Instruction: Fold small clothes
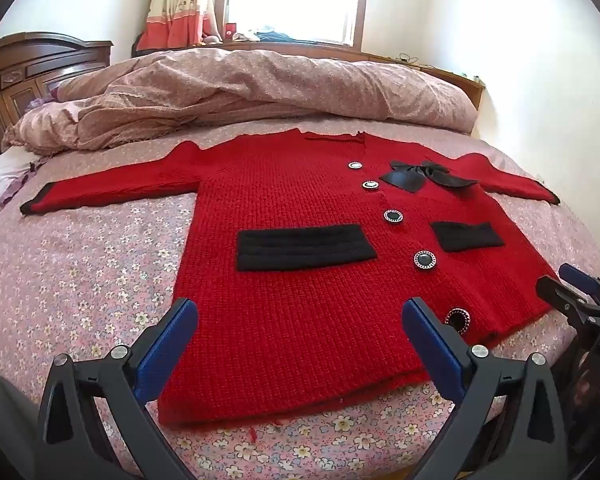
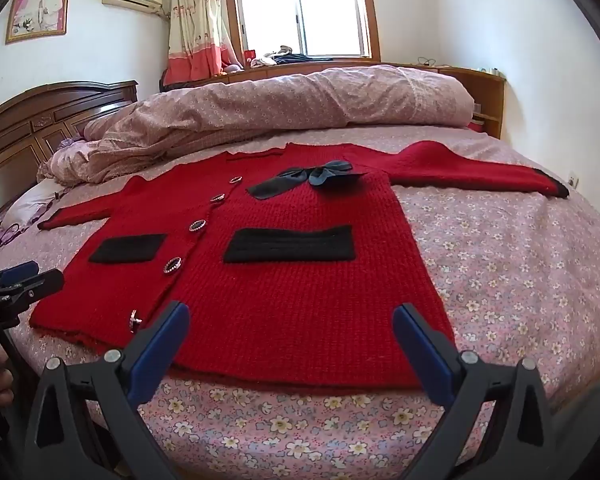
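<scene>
A small red knit cardigan (image 1: 292, 184) lies flat and face up on the bed, sleeves spread, with two black pockets, several round buttons and a black bow (image 1: 420, 174). It also shows in the right wrist view (image 2: 300, 296). My left gripper (image 1: 300, 316) is open over the hem's left half, holding nothing. My right gripper (image 2: 292, 320) is open over the hem's right half, holding nothing. The right gripper shows at the right edge of the left wrist view (image 1: 572, 292); the left gripper shows at the left edge of the right wrist view (image 2: 24, 280).
The bed sheet (image 1: 80, 280) is pink with flowers. A rumpled pink quilt (image 1: 240, 88) lies along the far side. A dark wooden headboard (image 2: 40, 120) stands at the left. A window (image 2: 300, 8) and shelf are behind the bed.
</scene>
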Demonstrator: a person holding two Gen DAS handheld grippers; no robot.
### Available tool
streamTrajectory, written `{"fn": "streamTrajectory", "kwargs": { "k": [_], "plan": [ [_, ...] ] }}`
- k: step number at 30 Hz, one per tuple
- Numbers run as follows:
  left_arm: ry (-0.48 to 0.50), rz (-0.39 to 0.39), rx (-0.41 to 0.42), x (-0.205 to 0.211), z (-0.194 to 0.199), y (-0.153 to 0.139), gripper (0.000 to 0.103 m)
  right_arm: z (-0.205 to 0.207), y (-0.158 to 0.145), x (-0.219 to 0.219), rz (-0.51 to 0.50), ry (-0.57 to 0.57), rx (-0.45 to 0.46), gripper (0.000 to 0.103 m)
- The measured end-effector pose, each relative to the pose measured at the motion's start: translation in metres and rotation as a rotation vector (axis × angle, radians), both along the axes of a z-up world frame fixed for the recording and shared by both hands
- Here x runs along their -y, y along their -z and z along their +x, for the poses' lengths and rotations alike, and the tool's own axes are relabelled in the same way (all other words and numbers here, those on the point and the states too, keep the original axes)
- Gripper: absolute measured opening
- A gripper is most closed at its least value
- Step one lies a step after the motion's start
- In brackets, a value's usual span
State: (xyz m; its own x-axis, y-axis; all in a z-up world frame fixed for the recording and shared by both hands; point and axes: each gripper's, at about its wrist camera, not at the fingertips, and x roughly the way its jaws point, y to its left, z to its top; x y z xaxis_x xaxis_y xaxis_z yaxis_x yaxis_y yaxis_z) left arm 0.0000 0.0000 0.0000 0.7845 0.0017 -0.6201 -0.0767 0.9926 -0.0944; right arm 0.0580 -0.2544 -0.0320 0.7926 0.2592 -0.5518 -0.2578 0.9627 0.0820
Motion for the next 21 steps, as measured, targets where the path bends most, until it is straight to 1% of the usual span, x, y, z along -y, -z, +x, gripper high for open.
{"fn": "streamTrajectory", "kwargs": {
  "k": [13,15,21],
  "plan": [
    [0.001,-0.001,0.003,-0.001,-0.0008,-0.0018,0.099,-0.0075,-0.0046,-0.0098,-0.016,-0.013,-0.006,0.103],
    [0.0,0.003,0.0,0.0029,0.0003,-0.0019,0.099,-0.0011,0.0023,-0.0053,-0.001,-0.007,-0.018,0.103],
    [-0.001,0.003,-0.003,0.0044,0.0011,-0.0019,0.099,0.0012,0.0019,-0.0022,0.004,-0.011,-0.022,0.103]
  ]
}}
